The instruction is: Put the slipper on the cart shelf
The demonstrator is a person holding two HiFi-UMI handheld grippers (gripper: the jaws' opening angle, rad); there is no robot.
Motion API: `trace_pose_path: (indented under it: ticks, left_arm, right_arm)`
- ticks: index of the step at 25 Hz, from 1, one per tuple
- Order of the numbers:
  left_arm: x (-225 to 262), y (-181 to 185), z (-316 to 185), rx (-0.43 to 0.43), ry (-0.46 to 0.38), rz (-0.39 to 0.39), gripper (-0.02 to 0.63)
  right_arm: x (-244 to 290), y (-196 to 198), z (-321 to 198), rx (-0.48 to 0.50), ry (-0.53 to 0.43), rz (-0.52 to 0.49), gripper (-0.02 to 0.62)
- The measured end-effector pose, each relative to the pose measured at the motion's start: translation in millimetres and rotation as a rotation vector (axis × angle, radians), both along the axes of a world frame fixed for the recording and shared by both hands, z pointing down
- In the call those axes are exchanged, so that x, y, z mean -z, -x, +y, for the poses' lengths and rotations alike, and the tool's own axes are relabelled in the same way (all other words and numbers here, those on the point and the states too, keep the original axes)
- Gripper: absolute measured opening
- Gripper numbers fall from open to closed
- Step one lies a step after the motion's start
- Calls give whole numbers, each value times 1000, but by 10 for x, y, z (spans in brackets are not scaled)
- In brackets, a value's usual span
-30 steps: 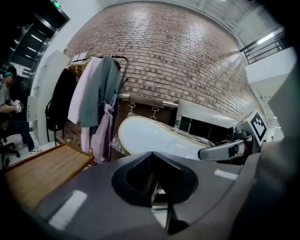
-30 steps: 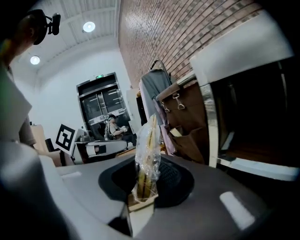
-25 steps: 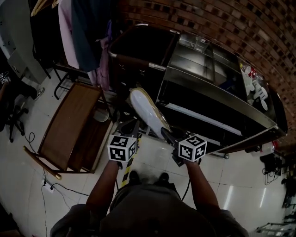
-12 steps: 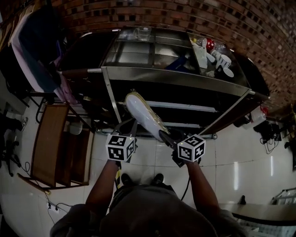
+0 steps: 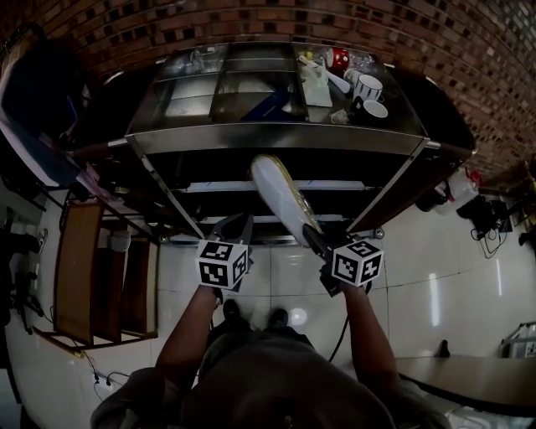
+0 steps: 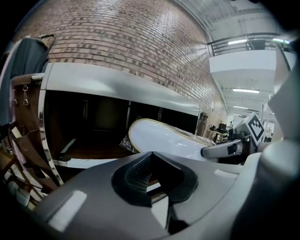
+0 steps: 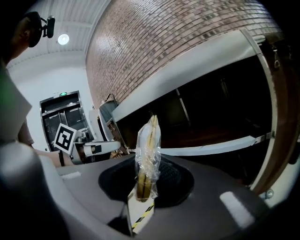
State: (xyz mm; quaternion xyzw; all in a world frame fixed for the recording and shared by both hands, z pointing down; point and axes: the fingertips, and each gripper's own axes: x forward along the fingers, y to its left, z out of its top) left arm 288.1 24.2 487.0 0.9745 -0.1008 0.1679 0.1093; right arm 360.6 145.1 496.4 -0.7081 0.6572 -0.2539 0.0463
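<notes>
— Between the pads of the right tool, what is caught?
— A long white slipper with a yellow-edged sole, wrapped in clear plastic. The tool is clenched on its near end. The left tool is just beside it, tips together on nothing.
— Where is the slipper, then?
— Held in the air, far end toward the dark open shelf of the stainless steel cart. Whether that end has crossed the shelf's edge, I cannot tell.
— And the room?
— Glossy white floor tiles, a red-brown brick wall behind the cart, and a brown wooden rack off to the left.
— Does any view give something the others lack?
— Only the head view shows the cart's top surface, with a white mug on it. The plastic wrap reads only in the right gripper view. The left gripper view alone shows a railed balcony under strip lights.
</notes>
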Motion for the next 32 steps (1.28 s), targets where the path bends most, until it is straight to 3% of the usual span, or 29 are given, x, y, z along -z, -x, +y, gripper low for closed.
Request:
trace_pose_path:
  ticks: [10, 18, 25, 32]
  left_arm:
    - [-299, -738, 53, -135, 40, -27, 8]
    - [-390, -1335, -172, -249, 65, -11, 8]
    - [-485, -1625, -285, -302, 79, -33, 8]
    - [-544, -1750, -311, -296, 68, -60, 8]
  right_arm:
    - [-201, -828, 209, -257, 49, -17, 63]
    - [-275, -1543, 16, -475, 97, 25, 63]
    - [-356, -1890, -283, -560, 107, 39, 63]
    - [-632, -2154, -444, -576, 130, 29, 64]
